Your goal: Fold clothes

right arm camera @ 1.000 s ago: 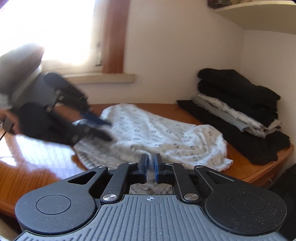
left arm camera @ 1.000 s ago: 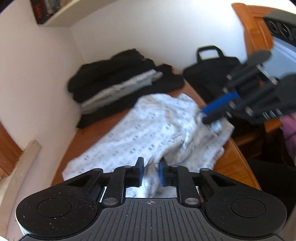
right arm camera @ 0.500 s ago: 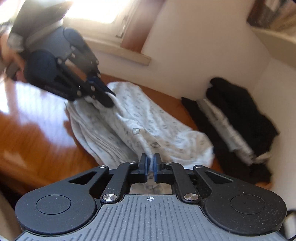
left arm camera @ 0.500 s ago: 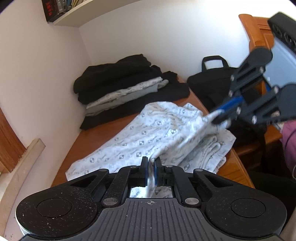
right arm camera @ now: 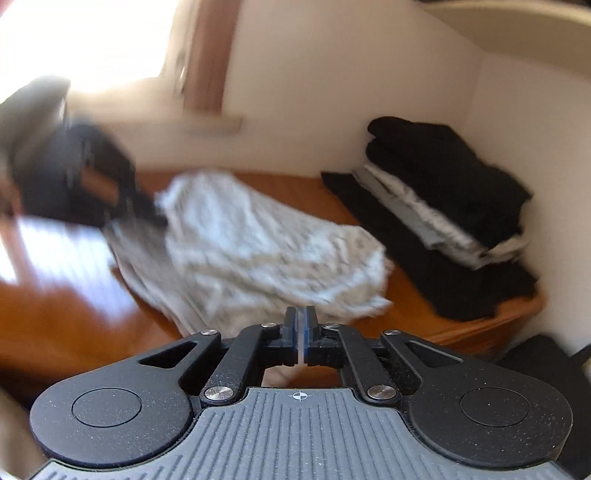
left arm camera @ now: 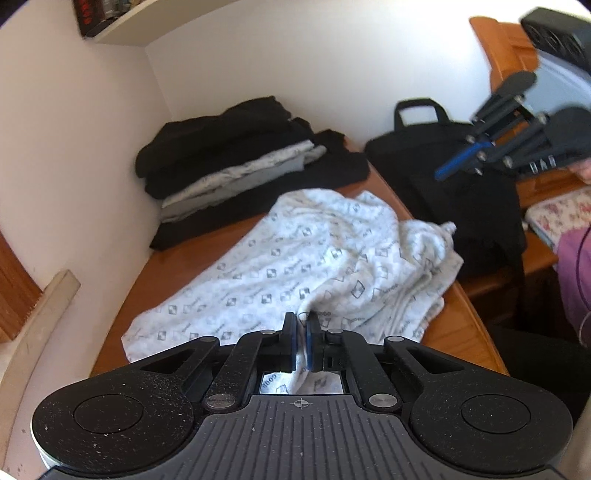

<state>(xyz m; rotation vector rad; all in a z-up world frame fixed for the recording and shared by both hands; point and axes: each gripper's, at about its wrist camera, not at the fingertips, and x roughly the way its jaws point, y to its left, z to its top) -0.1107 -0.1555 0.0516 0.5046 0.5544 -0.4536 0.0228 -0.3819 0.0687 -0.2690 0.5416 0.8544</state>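
Observation:
A white garment with a small grey print [left arm camera: 314, 258] lies crumpled on the wooden table [left arm camera: 177, 258]. My left gripper [left arm camera: 301, 332] is shut on its near edge, and cloth shows between the blue pads. In the left wrist view my right gripper [left arm camera: 458, 164] hangs in the air above a black bag, well clear of the garment, jaws together with nothing in them. The right wrist view is blurred: the right gripper [right arm camera: 301, 328] is shut above the table edge, the garment [right arm camera: 258, 251] lies ahead, and the left gripper [right arm camera: 147, 212] is at its far left end.
A stack of folded black and grey clothes [left arm camera: 236, 162] stands in the corner against the wall. A black bag [left arm camera: 443, 177] lies just past the table's right edge, with a floral cloth [left arm camera: 561, 214] beyond. A shelf [left arm camera: 122, 22] hangs overhead.
My right gripper has let go of the garment's corner and lifted away to the right. That end of the cloth has dropped onto the table. My left gripper stays shut on the garment.

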